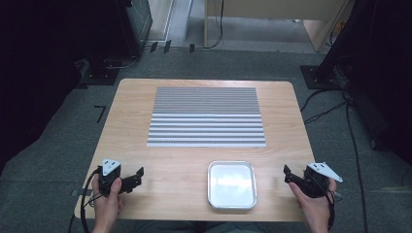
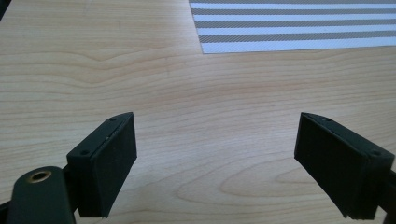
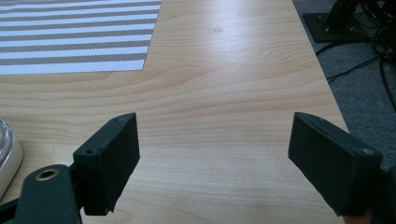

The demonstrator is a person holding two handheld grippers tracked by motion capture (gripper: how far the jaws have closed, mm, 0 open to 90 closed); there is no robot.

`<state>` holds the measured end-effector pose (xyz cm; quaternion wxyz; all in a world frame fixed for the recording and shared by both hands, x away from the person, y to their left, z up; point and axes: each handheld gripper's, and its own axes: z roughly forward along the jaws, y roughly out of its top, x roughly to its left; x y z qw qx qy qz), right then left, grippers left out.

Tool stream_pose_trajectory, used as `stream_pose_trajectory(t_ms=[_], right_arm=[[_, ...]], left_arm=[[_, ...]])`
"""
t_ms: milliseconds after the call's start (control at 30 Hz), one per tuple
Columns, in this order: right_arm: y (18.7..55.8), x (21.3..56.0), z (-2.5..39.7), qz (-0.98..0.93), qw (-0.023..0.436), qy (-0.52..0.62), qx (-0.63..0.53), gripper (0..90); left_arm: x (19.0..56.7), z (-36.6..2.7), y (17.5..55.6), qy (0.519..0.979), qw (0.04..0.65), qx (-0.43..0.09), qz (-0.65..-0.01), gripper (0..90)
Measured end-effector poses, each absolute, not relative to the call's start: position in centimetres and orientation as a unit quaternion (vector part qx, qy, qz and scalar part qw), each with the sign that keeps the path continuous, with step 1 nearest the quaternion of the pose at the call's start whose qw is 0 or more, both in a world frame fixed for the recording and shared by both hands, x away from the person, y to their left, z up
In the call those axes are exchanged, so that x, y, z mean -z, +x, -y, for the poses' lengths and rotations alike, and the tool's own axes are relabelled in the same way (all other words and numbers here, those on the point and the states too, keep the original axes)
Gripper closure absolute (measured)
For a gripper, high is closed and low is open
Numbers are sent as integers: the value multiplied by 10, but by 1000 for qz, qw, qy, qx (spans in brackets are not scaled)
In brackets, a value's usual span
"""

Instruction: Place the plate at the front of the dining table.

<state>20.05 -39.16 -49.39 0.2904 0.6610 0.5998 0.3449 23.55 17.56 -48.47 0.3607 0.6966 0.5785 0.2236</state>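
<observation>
Left hand-held gripper (image 1: 135,178): at the lower left of the high view, I have it low over the counter (image 1: 145,160), jaws spread wide, nothing between them; its own view shows bare wood grain in the gap.
Right hand-held gripper (image 1: 290,175): at the lower right of the high view, jaws equally wide apart and empty, pointing in toward the middle.
Tray (image 1: 231,184): the thing nearest both tools, a shallow metal tray with rounded corners, lying flat at the lower centre between them but apart from each; its rim edges into the lower left of the right gripper view (image 3: 7,154).
Handling, my judgement: light, stiff and slick; I would pinch the raised rim on a side wall, since the flat bottom offers no purchase and it may skid on the wood.
Placemat (image 1: 206,116): farther off, a striped mat lying flat in the centre of the frame, thin and likely floppy.
Hard to tell: glare whitens the tray's inside, so I cannot say whether anything lies in it; its near edge is cropped in the gripper view.
</observation>
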Motion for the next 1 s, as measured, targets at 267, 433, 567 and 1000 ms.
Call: stream_pose_trajectory(t_ms=[267, 433, 567, 1000], right_arm=[[200, 491, 386, -597, 291, 659, -352, 175], [199, 489, 384, -597, 291, 658, -355, 177], [198, 488, 380, -601, 288, 655, -357, 179], [197, 486, 368, -606, 285, 649, -360, 198]], left_arm=[[482, -163, 233, 704, 364, -223, -568, 131], [481, -155, 232, 707, 367, -223, -562, 131], [480, -146, 231, 709, 370, -224, -556, 131], [479, -117, 229, 727, 377, -216, -533, 131]])
